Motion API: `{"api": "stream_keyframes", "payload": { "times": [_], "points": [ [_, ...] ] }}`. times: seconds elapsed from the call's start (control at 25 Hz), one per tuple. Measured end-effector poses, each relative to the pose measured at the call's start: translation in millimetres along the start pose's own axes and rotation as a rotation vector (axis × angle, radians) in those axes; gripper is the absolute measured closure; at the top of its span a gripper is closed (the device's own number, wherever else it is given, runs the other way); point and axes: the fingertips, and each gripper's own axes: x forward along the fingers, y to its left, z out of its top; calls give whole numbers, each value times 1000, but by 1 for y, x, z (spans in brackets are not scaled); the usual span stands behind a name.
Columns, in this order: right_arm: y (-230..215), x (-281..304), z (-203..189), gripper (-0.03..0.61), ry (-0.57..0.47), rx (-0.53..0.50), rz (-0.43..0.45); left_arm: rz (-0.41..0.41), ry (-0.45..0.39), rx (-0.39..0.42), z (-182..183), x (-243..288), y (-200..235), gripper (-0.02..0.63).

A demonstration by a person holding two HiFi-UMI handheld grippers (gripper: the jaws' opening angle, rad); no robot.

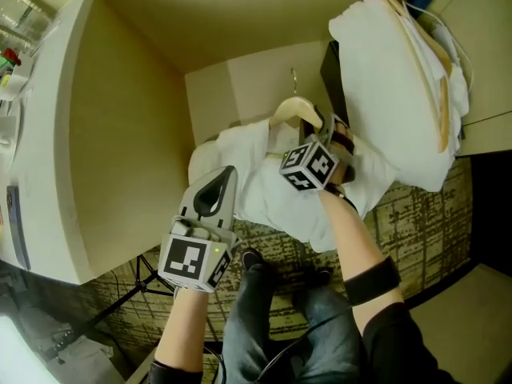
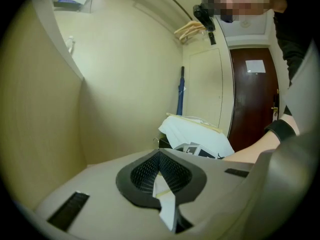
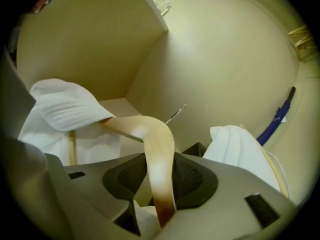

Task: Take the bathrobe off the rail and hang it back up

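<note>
A white bathrobe [image 1: 268, 178] hangs on a wooden hanger [image 1: 292, 109] whose metal hook [image 1: 294, 79] is free of any rail, low in the wardrobe. My right gripper [image 1: 326, 128] is shut on the hanger's arm; in the right gripper view the wood [image 3: 159, 159] runs between the pads, with the robe's shoulder [image 3: 65, 106] at the left. My left gripper [image 1: 227, 174] is shut at the robe's left edge, and the left gripper view shows a strip of white cloth [image 2: 163, 190] pinched between its pads.
A second white robe on a hanger [image 1: 400, 86] fills the right side over a black box [image 1: 331, 69]. A blue umbrella [image 2: 180, 91] leans in the corner. Spare wooden hangers [image 2: 190, 30] hang high. The wardrobe's side wall [image 1: 120, 150] is at left, patterned carpet [image 1: 420, 214] below.
</note>
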Motion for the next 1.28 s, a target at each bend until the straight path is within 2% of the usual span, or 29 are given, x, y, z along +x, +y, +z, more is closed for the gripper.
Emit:
{"api": "stream_keyframes", "payload": {
  "times": [0.16,0.36,0.56,0.8,1.04,1.16,1.28],
  "points": [
    [13,29,-16,396,90,-75,-2,4,32,-14,-27,0,7,613],
    [20,42,-29,390,169,-102,8,-8,61,-33,-45,-1,12,613],
    [23,45,-36,356,226,-56,85,-33,71,-54,-46,-1,7,612],
    [16,29,-46,351,293,-10,152,-47,60,-88,-24,-8,3,612],
    [-25,-18,-7,351,204,99,124,-39,49,-120,13,-22,2,612],
    [-56,-61,23,354,138,180,129,-36,42,-118,49,-33,-6,612],
    [-92,-115,61,390,56,214,124,-21,31,-108,95,-50,-14,612]
  ]
}}
